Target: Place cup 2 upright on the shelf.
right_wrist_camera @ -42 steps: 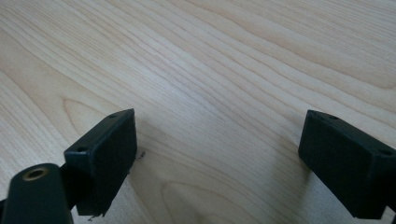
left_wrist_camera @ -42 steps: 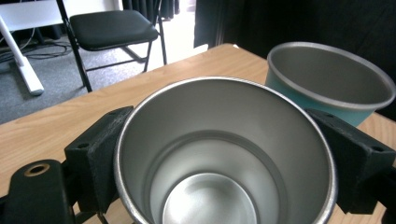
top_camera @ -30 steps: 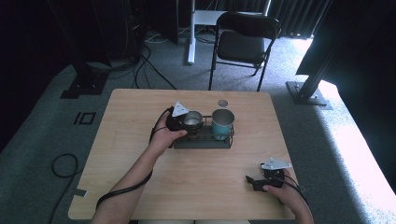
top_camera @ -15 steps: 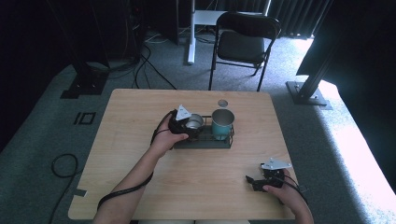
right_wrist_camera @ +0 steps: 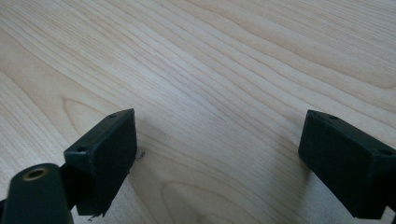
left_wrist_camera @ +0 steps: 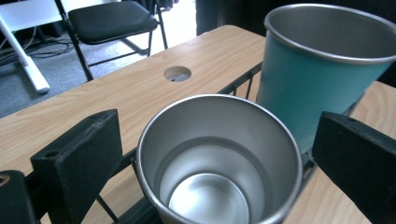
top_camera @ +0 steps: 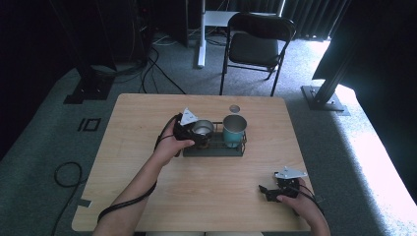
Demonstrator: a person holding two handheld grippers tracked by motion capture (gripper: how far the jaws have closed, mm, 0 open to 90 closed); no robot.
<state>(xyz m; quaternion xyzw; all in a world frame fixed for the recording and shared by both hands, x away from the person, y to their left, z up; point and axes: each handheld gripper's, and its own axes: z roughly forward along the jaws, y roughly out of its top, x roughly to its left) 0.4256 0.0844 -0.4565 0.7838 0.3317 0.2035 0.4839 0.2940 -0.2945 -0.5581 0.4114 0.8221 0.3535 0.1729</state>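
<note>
A silver metal cup (top_camera: pixel 202 126) (left_wrist_camera: pixel 219 186) stands in the left end of a black wire rack (top_camera: pixel 216 149) (left_wrist_camera: pixel 243 81) at mid-table. A teal cup (top_camera: pixel 234 129) (left_wrist_camera: pixel 317 70) stands upright in the same rack, just to its right. My left gripper (top_camera: pixel 198 132) (left_wrist_camera: pixel 219 122) is open, its jaws on either side of the silver cup with a small gap on each side. Near the table's front right corner my right gripper (top_camera: pixel 268 192) (right_wrist_camera: pixel 219 119) rests low over bare wood, open, nothing between its fingers.
A round hole (top_camera: pixel 234 108) (left_wrist_camera: pixel 177 73) pierces the wooden table (top_camera: pixel 147 196) just behind the rack. Beyond the far edge stand a black folding chair (top_camera: pixel 258 46) and a white desk leg (top_camera: pixel 200 34). Cables lie on the grey carpet at left.
My left gripper has eased slightly closer around the silver cup. Both cups, the rack and the right gripper have stayed where they were.
</note>
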